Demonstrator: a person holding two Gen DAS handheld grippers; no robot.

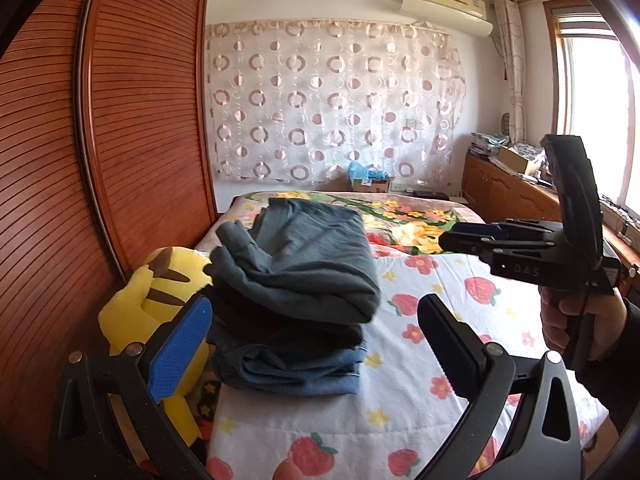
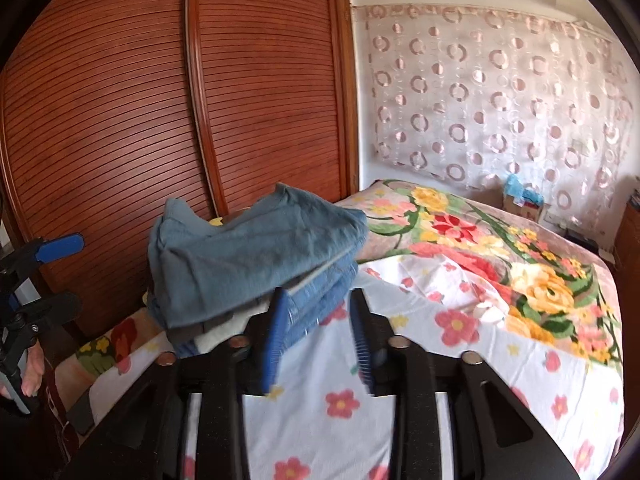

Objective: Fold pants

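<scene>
Folded grey-blue pants (image 1: 304,264) lie on top of a stack of folded clothes (image 1: 292,364) at the left side of the bed; the pants show in the right wrist view (image 2: 248,264) too. My left gripper (image 1: 316,320) is open and empty, just in front of the stack. My right gripper (image 2: 320,312) is open and empty, its left blue pad near the stack's corner. In the left wrist view the right gripper (image 1: 452,240) hangs to the right of the stack, held by a hand.
A yellow plush toy (image 1: 156,300) sits left of the stack against the wooden wardrobe (image 1: 100,140). The flowered bedspread (image 1: 420,312) spreads to the right. A wooden cabinet (image 1: 508,188) with clutter stands by the window. A patterned curtain (image 1: 332,104) hangs behind.
</scene>
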